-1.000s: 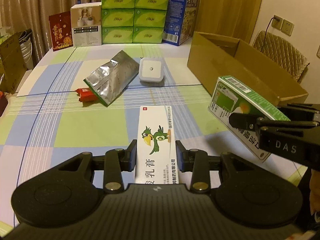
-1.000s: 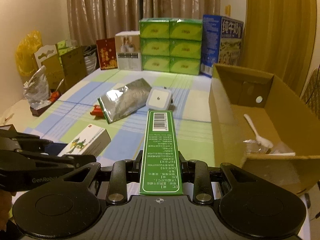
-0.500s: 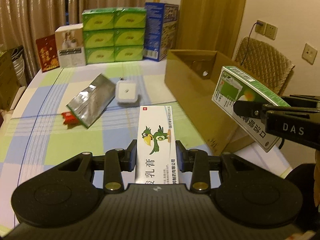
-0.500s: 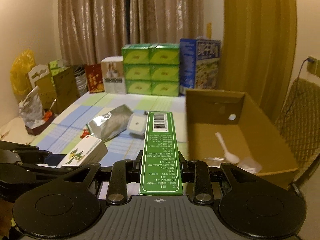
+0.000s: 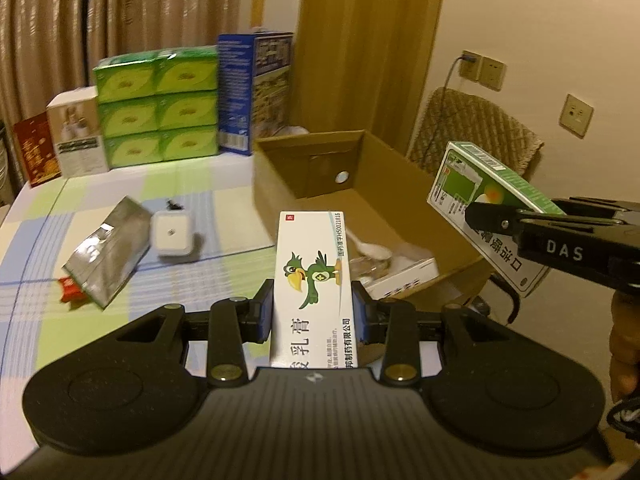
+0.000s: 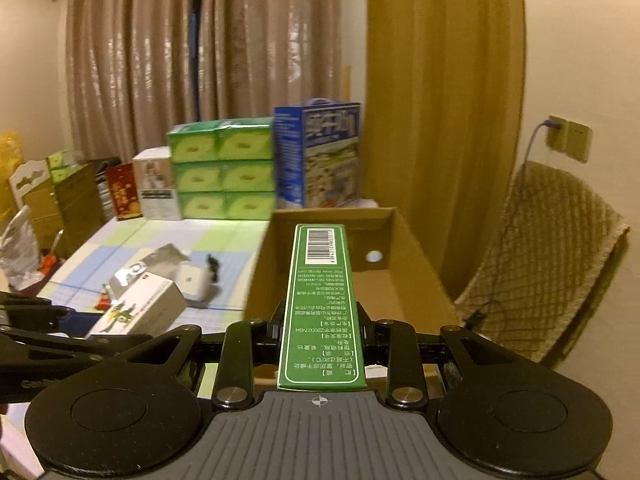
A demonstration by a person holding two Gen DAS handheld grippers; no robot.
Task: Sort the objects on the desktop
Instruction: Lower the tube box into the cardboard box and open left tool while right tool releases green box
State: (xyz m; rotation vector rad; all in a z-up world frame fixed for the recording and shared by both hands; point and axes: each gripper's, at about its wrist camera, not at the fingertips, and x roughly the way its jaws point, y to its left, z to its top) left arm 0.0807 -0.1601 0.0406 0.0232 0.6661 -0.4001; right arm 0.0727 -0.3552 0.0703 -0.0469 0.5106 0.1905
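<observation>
My left gripper (image 5: 313,312) is shut on a white medicine box with a green parrot (image 5: 312,272), held up over the near left corner of an open cardboard box (image 5: 280,184). My right gripper (image 6: 320,332) is shut on a green medicine box (image 6: 322,304) and points into the same cardboard box (image 6: 400,292). In the left wrist view the green box (image 5: 480,196) hangs to the right of the carton, and in the right wrist view the parrot box (image 6: 140,312) shows at lower left. A white spoon (image 5: 366,246) and a flat white box (image 5: 404,276) lie inside the carton.
On the checked tablecloth (image 5: 224,216) lie a silver foil pouch (image 5: 106,248), a small red packet (image 5: 69,289) and a white square device (image 5: 173,234). Green tissue packs (image 5: 158,108) and a blue carton (image 5: 256,92) stand at the back. A wicker chair (image 6: 552,256) stands right of the carton.
Both grippers, each holding its box, have risen and swung right toward the cardboard box, whose inside now shows in both views. The items on the tablecloth lie farther off to the left.
</observation>
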